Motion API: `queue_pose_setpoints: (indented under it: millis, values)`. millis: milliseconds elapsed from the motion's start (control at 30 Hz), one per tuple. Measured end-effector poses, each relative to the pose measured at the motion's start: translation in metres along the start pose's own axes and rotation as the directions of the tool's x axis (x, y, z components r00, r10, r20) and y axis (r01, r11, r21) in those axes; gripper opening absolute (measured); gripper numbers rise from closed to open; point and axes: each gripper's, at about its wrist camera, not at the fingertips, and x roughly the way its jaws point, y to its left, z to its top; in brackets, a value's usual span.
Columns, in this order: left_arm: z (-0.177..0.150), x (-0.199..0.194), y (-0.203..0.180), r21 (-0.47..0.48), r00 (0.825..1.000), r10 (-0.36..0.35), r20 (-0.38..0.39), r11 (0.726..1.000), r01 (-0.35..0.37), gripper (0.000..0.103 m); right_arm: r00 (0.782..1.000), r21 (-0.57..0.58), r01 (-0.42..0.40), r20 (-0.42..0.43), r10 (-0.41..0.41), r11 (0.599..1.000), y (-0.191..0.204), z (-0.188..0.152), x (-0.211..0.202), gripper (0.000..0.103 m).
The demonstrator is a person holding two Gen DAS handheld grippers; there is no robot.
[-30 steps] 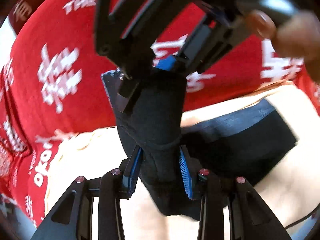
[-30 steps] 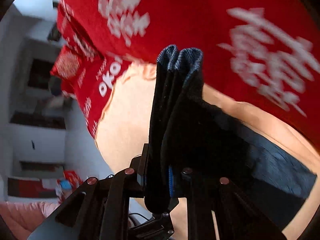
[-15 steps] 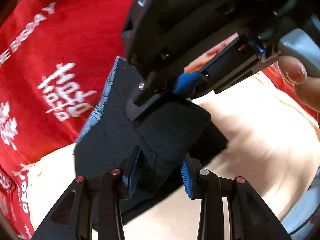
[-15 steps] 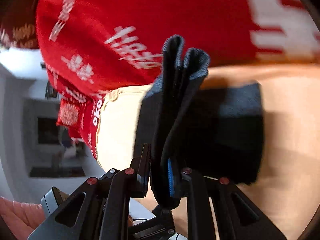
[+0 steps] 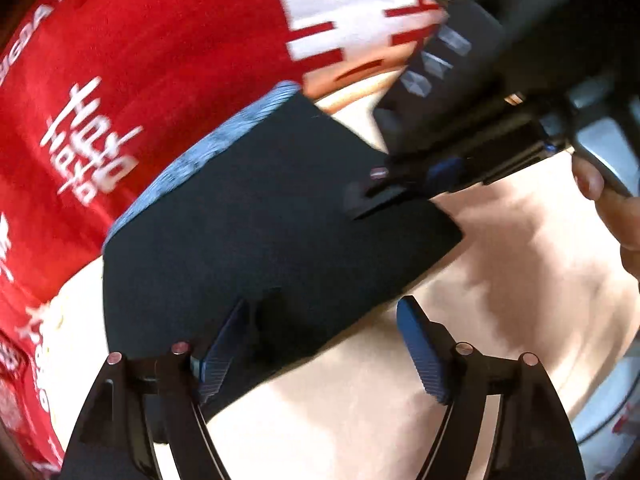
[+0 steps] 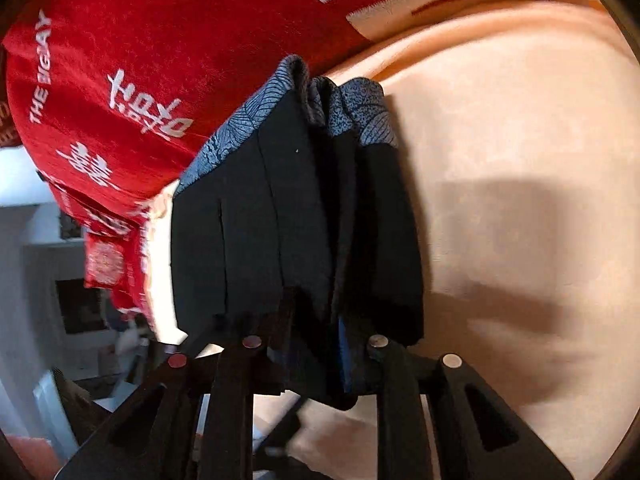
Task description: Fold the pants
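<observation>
The dark pants [image 5: 260,220], with a blue-grey patterned waistband, lie folded on the cream sheet [image 5: 500,280]. My left gripper [image 5: 320,340] hovers over their near edge. Its jaws are opening wide and its blue pads [image 5: 420,344] touch no cloth. My right gripper [image 5: 400,188] comes in from the upper right with its tip on the pants. In the right wrist view the pants [image 6: 248,220] stand bunched in folds between the fingers of the right gripper [image 6: 316,340]. Those jaws are starting to open, but the cloth still fills the gap and the pads press on it.
A red blanket [image 5: 160,80] with white characters covers the bed beyond the pants and appears again in the right wrist view [image 6: 160,40]. A person's fingers [image 5: 592,176] hold the right gripper's handle. Shelves and room clutter [image 6: 60,280] lie past the bed's left edge.
The left gripper has let go of the pants and spread its jaws. Both grippers came down, and the pants now lie flatter on the cream sheet. The right gripper still holds its fold.
</observation>
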Motion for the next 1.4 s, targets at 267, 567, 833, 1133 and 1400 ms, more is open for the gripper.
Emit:
queue_pose_setpoints:
  millis: [267, 567, 833, 1133, 1400]
  values:
    - [-0.025, -0.007, 0.098, -0.229, 0.996, 0.016, -0.083, 0.973, -0.035, 0.078, 0.972, -0.050, 0.228, 0.063, -0.225, 0.972, 0.019, -0.011, -0.005, 0.030]
    - [-0.050, -0.004, 0.162, -0.406, 0.988, -0.009, -0.154, 0.912, -0.055, 0.078, 0.887, -0.047, 0.438, 0.186, -0.423, 0.898, 0.041, -0.036, -0.024, 0.030]
    - [-0.058, 0.012, 0.192, -0.467, 0.979, -0.051, -0.195, 0.883, -0.047, 0.078, 0.860, -0.200, 0.500, 0.227, -0.457, 0.843, 0.091, -0.048, 0.002, 0.030]
    - [-0.064, 0.011, 0.208, -0.457, 0.979, -0.084, -0.186, 0.889, -0.011, 0.078, 0.840, -0.106, 0.533, 0.186, -0.510, 0.839, 0.072, -0.052, 0.025, 0.032]
    - [-0.068, 0.006, 0.235, -0.466, 0.980, -0.089, -0.177, 0.885, -0.004, 0.078, 0.815, -0.058, 0.570, 0.165, -0.555, 0.820, 0.076, -0.051, 0.027, 0.036]
